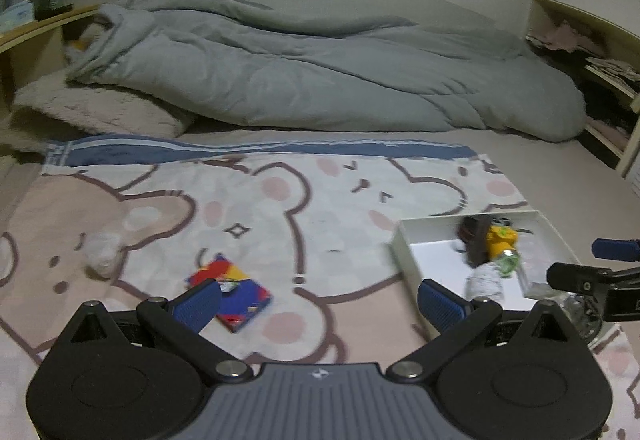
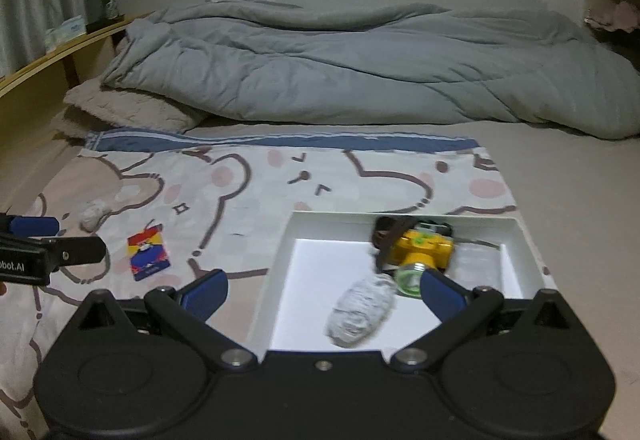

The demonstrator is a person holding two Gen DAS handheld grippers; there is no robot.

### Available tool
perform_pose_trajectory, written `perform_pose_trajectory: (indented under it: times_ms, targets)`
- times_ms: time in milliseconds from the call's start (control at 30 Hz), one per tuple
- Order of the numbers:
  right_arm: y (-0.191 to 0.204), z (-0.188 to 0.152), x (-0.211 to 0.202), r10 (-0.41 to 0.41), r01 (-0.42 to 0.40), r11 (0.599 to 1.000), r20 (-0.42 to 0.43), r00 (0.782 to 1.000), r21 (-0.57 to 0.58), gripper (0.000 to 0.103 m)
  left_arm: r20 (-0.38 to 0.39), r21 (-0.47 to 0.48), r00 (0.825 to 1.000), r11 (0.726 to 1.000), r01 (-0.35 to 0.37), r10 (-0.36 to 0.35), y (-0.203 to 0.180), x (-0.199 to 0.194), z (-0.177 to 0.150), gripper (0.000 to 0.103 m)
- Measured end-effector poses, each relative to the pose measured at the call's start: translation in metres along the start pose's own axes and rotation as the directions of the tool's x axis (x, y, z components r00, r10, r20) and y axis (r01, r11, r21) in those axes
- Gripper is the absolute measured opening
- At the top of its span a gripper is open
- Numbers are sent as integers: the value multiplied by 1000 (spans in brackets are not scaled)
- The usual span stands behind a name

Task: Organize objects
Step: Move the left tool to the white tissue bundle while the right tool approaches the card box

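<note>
I am holding both grippers with jaws apart, empty. The colourful card (image 1: 231, 291) is lying on the bear blanket (image 1: 340, 192), just ahead of the left gripper (image 1: 318, 304); the white tray (image 2: 280, 264) is sitting under the right gripper (image 2: 324, 290).

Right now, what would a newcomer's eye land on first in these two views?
Probably the white tray on the bear-print blanket, holding a yellow toy and a grey fuzzy ball. Next, the red-yellow-blue card lying loose on the blanket, left of the tray. Behind everything, a rumpled grey duvet fills the bed.
</note>
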State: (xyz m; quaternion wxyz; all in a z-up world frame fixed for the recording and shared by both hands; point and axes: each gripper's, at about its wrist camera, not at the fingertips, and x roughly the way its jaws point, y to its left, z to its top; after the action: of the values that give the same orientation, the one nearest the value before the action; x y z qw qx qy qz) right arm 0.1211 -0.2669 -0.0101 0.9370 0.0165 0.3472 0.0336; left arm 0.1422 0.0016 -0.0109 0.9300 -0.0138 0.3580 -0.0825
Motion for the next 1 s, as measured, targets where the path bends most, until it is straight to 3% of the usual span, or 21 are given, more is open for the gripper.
perform_pose_trajectory:
  times_ms: [1000]
  targets:
    - [94, 6, 27, 160, -156, 979, 23, 987, -132, 103, 90, -26, 986, 990, -137, 139, 84, -45, -17, 103]
